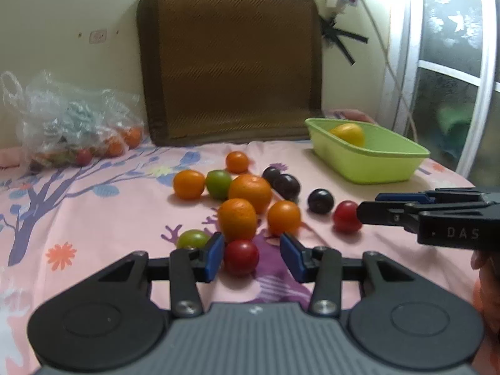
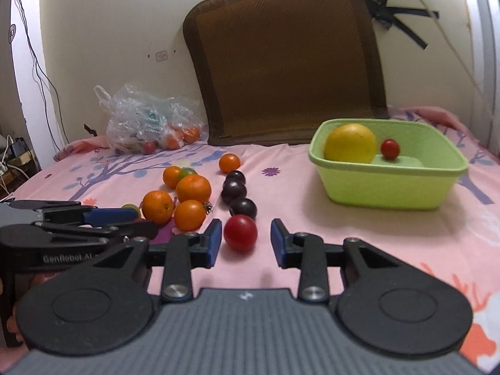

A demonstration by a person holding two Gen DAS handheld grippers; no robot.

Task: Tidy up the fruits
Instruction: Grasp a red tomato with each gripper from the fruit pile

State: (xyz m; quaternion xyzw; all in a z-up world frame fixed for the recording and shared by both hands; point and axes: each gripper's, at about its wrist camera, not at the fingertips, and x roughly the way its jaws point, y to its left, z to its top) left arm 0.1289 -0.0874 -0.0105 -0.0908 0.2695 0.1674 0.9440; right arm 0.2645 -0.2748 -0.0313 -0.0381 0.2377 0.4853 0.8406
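Here, both grippers bracket small round red fruits on the pink floral sheet: the left gripper [image 1: 252, 257] and right gripper [image 2: 247, 240], fingers spread, not yet pinching. Next, squeeze, then carry to the lime-green plastic tub [image 2: 387, 184].

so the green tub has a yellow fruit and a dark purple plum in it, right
Not quite. In the right wrist view the green tub holds the yellow fruit and a small red fruit, not a dark purple plum; the plums lie out on the sheet.
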